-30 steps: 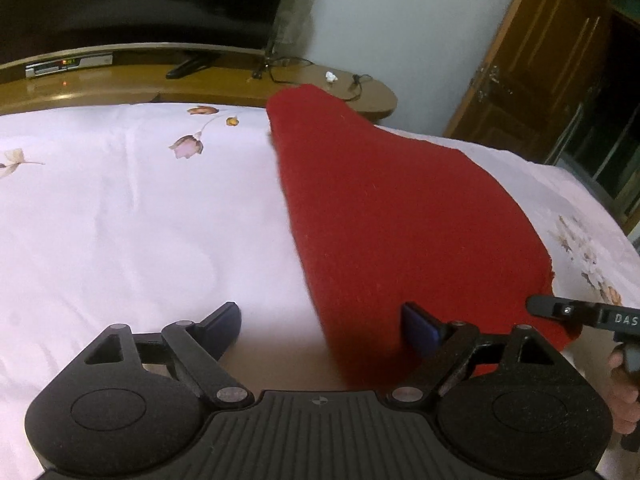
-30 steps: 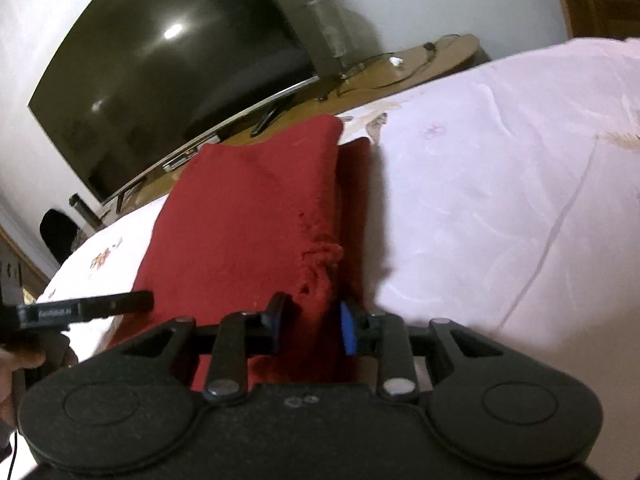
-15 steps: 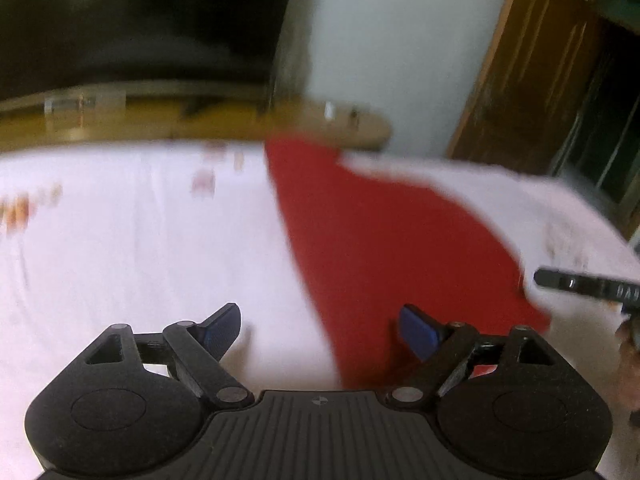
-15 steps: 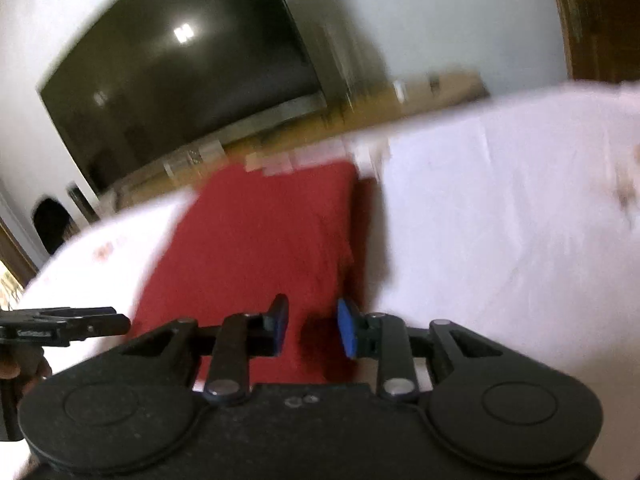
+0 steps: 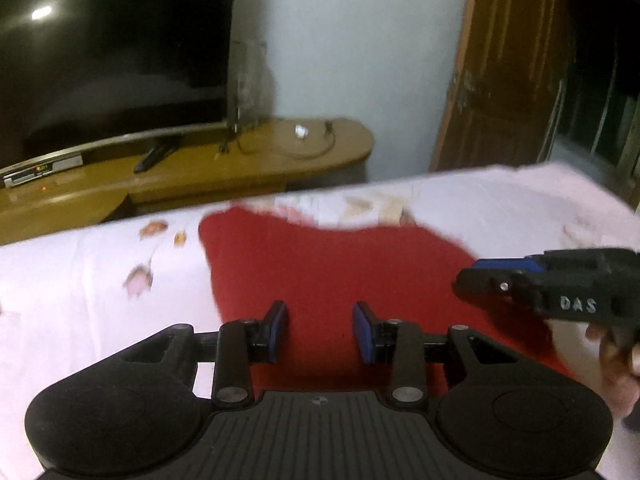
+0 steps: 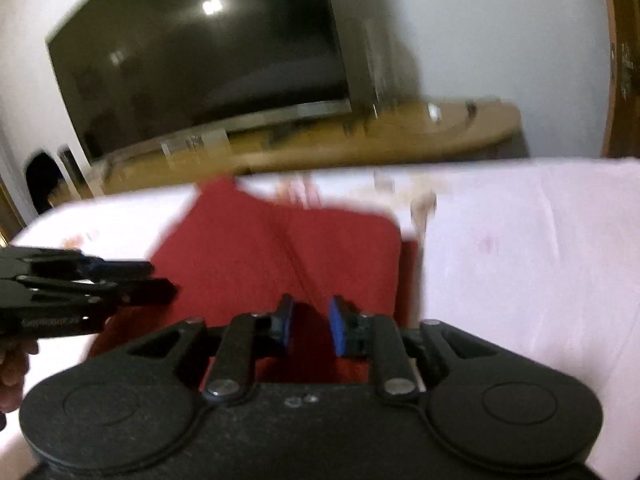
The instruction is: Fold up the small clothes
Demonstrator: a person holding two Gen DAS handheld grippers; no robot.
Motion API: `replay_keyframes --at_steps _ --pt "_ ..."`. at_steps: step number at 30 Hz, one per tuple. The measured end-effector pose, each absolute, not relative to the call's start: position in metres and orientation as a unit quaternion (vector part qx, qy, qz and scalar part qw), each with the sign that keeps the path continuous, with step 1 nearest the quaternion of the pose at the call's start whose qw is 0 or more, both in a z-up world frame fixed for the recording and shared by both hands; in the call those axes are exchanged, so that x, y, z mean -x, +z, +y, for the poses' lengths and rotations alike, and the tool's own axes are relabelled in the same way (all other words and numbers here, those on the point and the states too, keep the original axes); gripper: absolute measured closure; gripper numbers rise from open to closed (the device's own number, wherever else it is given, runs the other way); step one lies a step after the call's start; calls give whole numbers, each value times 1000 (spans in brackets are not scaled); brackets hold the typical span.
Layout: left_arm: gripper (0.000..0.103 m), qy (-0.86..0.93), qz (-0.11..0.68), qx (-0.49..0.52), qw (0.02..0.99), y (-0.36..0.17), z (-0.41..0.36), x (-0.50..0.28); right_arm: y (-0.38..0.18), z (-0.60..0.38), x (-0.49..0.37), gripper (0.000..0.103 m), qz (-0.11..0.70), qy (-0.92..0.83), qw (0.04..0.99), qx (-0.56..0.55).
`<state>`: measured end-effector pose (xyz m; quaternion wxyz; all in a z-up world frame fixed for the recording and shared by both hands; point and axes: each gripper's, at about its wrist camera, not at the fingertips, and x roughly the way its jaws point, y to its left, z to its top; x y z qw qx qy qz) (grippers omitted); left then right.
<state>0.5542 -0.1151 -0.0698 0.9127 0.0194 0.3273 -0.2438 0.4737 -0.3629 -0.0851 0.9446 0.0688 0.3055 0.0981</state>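
Note:
A folded red cloth (image 5: 340, 272) lies flat on the white flowered bed sheet (image 5: 80, 300); it also shows in the right wrist view (image 6: 280, 256) with a crease down its middle. My left gripper (image 5: 320, 330) hovers over the cloth's near edge, jaws partly open with nothing between them. My right gripper (image 6: 310, 326) hovers over the cloth's near right part, jaws apart by a narrow gap, empty. Each gripper shows in the other's view: the right one (image 5: 560, 296), the left one (image 6: 80, 292).
A wooden TV stand (image 5: 240, 168) with a dark television (image 5: 108, 48) stands beyond the bed's far edge. A wooden door (image 5: 512, 64) is at the right. The sheet (image 6: 520, 260) spreads to the right of the cloth.
Both grippers have lifted and drawn back from the cloth. The right gripper let go of the cloth's edge. The left jaws have narrowed. The cloth now lies flat.

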Motion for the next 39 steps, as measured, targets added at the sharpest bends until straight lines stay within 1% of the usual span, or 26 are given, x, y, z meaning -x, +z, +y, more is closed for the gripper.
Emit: replay_keyframes --at_steps 2,3,6,7,9,10,11,14,18,20,22,27,35,37,38,39 --pt "66 -237 323 -15 916 -68 -122 -571 -74 -368 -480 74 280 94 953 -66" --pt "66 -235 327 -12 915 -72 -127 -583 -71 -371 -487 76 276 95 954 -72" --pt "66 -214 356 -21 910 -101 -142 -615 -73 -374 -518 76 279 93 953 -74" --pt "65 -205 361 -20 910 -113 -144 -618 -80 -373 -531 78 298 93 947 -73" --pt "64 -197 344 -18 918 -120 -148 -613 -108 -369 -548 78 366 90 924 -63" --pt "64 -196 343 -25 918 -119 -150 -612 -114 -369 -543 78 342 92 934 -54" --pt "64 -198 343 -25 918 -119 -150 -612 -116 -368 -540 78 334 92 937 -49" --pt "64 -205 346 -16 915 -118 -144 -616 -119 -370 -538 77 326 91 939 -59" --pt "63 -201 344 -27 917 -107 -145 -607 -114 -368 -537 72 323 84 941 -52" --pt "61 -202 342 -25 917 -98 -143 -601 -102 -367 -530 68 310 83 945 -56" --pt "51 -206 337 -23 918 -90 -143 -595 -90 -368 -521 67 291 87 951 -60" --pt "50 -214 321 -26 922 -77 -145 -577 -69 -364 -501 67 263 97 958 -62" --pt "49 -213 319 -30 923 -79 -146 -556 -70 -354 -483 68 253 101 961 -53" --pt "43 -210 327 -36 921 -88 -146 -554 -75 -353 -479 65 256 99 960 -53" --pt "42 -211 329 -45 919 -93 -148 -554 -83 -352 -481 65 272 95 956 -48" --pt "38 -214 328 -58 918 -97 -151 -552 -93 -349 -487 64 302 89 948 -36"
